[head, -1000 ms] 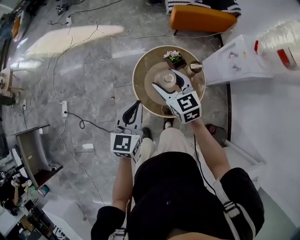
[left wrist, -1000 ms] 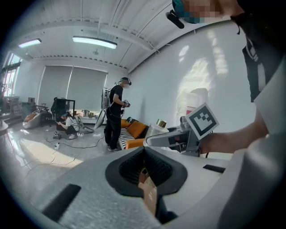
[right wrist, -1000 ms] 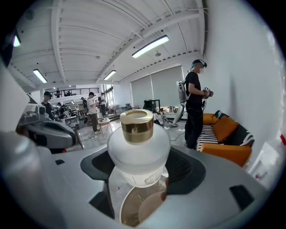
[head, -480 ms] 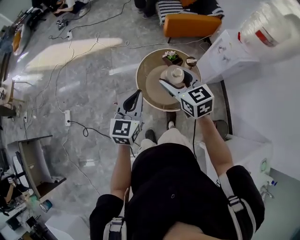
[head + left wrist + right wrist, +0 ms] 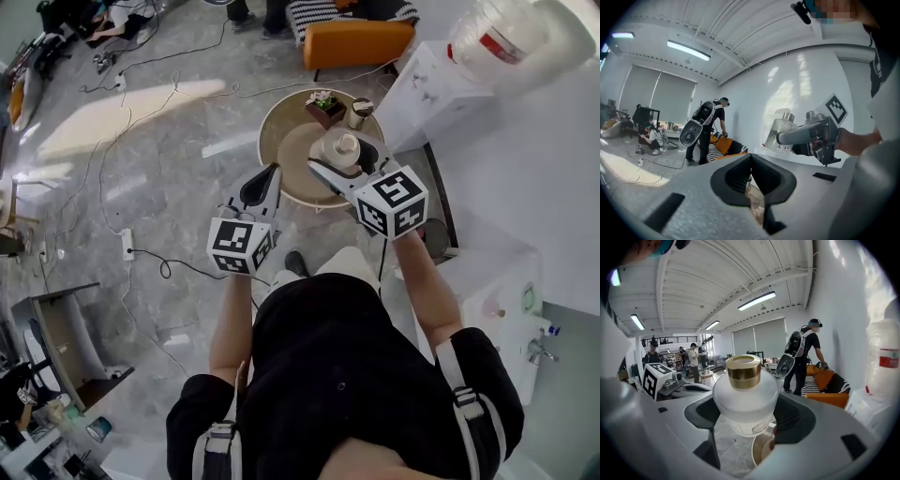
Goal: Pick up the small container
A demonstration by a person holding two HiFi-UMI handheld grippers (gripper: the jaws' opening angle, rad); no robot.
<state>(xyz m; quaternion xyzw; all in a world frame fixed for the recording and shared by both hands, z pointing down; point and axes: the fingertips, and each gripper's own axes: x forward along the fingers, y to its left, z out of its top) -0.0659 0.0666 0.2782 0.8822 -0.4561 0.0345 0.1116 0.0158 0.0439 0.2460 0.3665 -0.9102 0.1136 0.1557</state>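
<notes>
The small container (image 5: 746,397) is a frosted white jar with a gold neck, and my right gripper (image 5: 746,420) is shut on it. From the head view the container (image 5: 342,149) hangs in the air above the round wooden table (image 5: 291,173), held in the right gripper (image 5: 349,161). My left gripper (image 5: 262,185) hovers left of the table over the floor, its jaws closed with nothing between them. In the left gripper view the left gripper (image 5: 751,176) points level into the room, and the right gripper with the container (image 5: 782,134) shows ahead at the right.
On the table's far side stand a small potted plant (image 5: 324,105) and a dark-lidded cup (image 5: 359,112). An orange chair (image 5: 358,42) sits beyond it, a white water dispenser (image 5: 431,89) to its right. Cables (image 5: 150,258) cross the grey floor. People stand in the room (image 5: 805,359).
The right gripper has lifted the container higher off the table and held it there. The left gripper has drifted slightly left and forward. The head view has shifted.
</notes>
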